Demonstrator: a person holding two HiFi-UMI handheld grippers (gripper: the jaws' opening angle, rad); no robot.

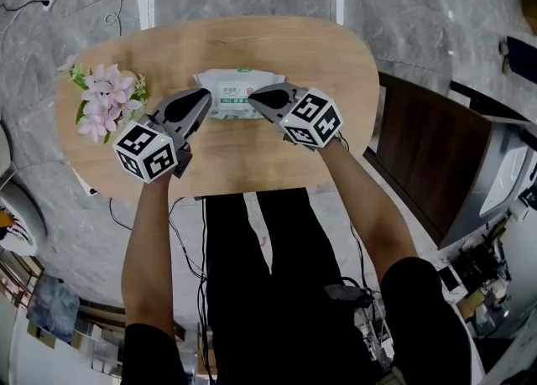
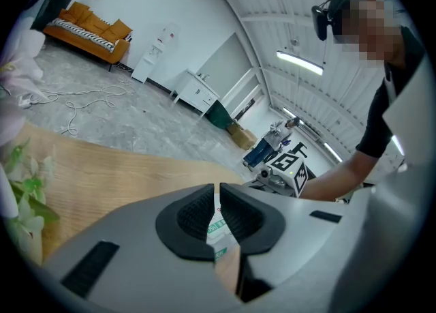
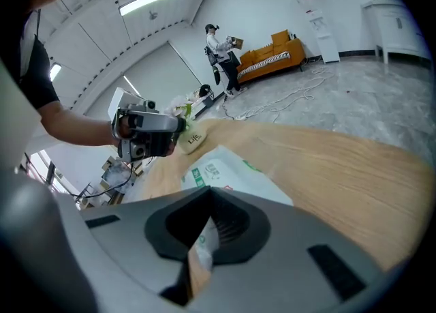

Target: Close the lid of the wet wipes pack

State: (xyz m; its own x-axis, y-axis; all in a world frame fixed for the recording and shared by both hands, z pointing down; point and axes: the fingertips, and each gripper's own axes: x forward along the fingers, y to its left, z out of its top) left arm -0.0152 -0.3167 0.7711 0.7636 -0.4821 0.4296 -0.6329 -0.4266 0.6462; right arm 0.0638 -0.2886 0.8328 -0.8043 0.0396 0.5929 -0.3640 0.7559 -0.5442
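Lying on the table (image 1: pixel 252 161), the pack (image 1: pixel 237 90) sits between the two grippers. The left gripper (image 1: pixel 205 94), jaws pressed almost together, points at its left edge; the right gripper (image 1: pixel 252 93), jaws closed, meets its near right side. Flowers (image 1: pixel 105 100) lie left.

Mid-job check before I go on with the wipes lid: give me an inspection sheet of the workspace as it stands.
Surface: oval wooden table.
Job's things: wet wipes pack lying flat mid-table; whether its lid is shut cannot be told.
Clutter: pink flowers at the table's left end, apart from the pack.
Grippers: left tongs and right tongs both closed, tips at the pack's near side, side by side.
Cables: white cables loose on the floor beyond the table.
Surroundings: grey floor, dark cabinet to the right, orange sofa in the distance.
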